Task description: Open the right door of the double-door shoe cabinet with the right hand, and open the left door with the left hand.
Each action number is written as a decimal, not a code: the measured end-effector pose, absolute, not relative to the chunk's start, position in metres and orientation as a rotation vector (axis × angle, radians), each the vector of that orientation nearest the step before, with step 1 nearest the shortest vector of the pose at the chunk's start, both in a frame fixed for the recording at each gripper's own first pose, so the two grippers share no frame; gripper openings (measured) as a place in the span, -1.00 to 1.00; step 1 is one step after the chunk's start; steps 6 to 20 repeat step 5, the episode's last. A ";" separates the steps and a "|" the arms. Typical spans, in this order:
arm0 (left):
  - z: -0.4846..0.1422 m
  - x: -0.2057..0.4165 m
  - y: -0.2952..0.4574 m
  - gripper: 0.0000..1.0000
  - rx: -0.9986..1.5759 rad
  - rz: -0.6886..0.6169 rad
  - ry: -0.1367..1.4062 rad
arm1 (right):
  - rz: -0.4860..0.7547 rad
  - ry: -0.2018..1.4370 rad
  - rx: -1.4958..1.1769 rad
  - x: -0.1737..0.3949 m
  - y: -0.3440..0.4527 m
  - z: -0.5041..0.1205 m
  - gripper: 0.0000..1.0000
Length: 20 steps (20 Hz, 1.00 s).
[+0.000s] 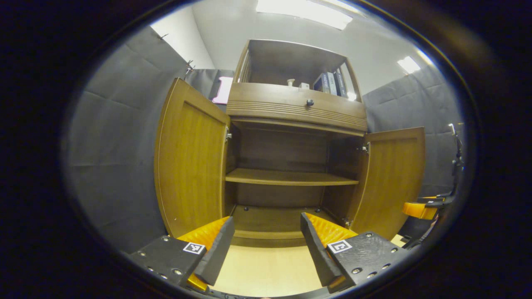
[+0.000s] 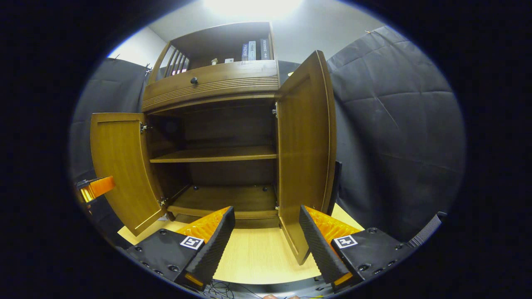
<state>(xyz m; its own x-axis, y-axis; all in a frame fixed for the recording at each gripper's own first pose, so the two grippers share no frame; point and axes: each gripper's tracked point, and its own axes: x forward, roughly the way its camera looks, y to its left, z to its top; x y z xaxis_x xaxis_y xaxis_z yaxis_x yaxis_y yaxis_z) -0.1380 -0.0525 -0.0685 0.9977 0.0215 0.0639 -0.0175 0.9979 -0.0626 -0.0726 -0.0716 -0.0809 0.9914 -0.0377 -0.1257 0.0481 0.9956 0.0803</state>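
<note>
The brown wooden double-door shoe cabinet (image 1: 291, 174) stands on a pale wooden surface (image 1: 266, 270) with both doors swung wide, so the task looks done. In the left gripper view, the left door (image 1: 189, 162) hangs out to the left and the right door (image 1: 390, 178) to the right, leaving the single inner shelf (image 1: 286, 177) and the cabinet floor bare. Above sits a drawer with a small dark knob (image 1: 309, 102), and books (image 1: 330, 83) stand in the open top compartment.

The left gripper (image 1: 266, 245) sits back from the cabinet, jaws wide and holding nothing, facing the opening between the doors. The right gripper (image 2: 266, 245) is likewise wide and empty; in its own view the right door (image 2: 305, 153) stands edge-on just ahead of it. Both seem backed off so the doors stay clear to rest open.
</note>
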 end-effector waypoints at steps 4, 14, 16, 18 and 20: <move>-0.069 -0.141 -0.055 0.83 -0.068 0.021 -0.070 | -0.018 0.106 0.069 -0.068 -0.063 -0.074 0.95; -0.069 -0.141 -0.054 0.83 -0.071 0.023 -0.072 | -0.011 0.108 0.072 -0.066 -0.060 -0.074 0.86; -0.069 -0.141 -0.054 0.83 -0.071 0.023 -0.072 | -0.011 0.108 0.072 -0.066 -0.060 -0.074 0.86; -0.069 -0.141 -0.054 0.83 -0.071 0.023 -0.072 | -0.011 0.108 0.072 -0.066 -0.060 -0.074 0.86; -0.069 -0.141 -0.054 0.83 -0.071 0.023 -0.072 | -0.011 0.108 0.072 -0.066 -0.060 -0.074 0.86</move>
